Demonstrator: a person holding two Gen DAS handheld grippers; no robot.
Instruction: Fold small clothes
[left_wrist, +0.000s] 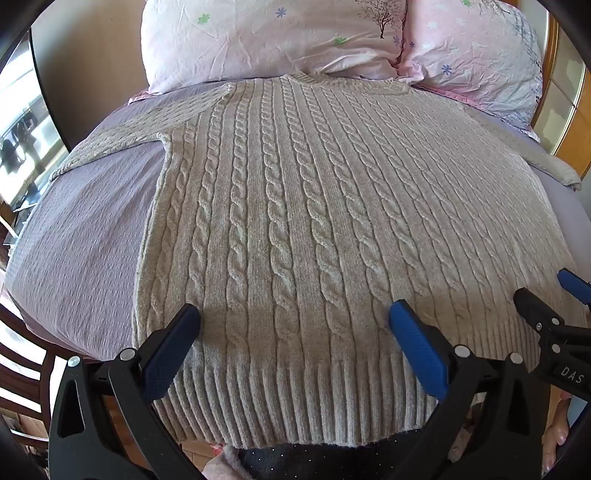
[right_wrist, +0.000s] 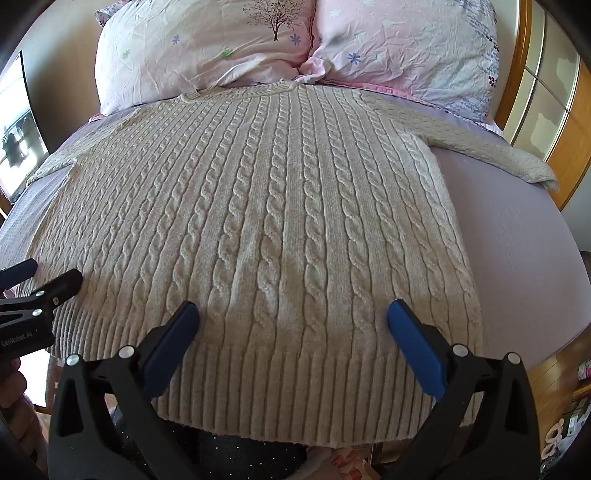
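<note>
The jaws of the left gripper (left_wrist: 294, 319) and right gripper (right_wrist: 293, 316) are spread wide, nothing held, poised over the ribbed hem of a cream cable-knit sweater (left_wrist: 295, 221). It is laid flat, sleeves outspread, on the lilac bed (left_wrist: 85, 229), collar toward the pink pillows (left_wrist: 258, 40) at the head edge.

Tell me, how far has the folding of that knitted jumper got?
Barely begun. Done: the cream cable-knit jumper lies spread flat on the lilac bedsheet, both sleeves out to the sides, its neck toward the pink flowered pillows. In hand: nothing; the left gripper and right gripper hover over the ribbed hem with jaws wide apart. Left: every fold, sleeves and body alike.
</note>
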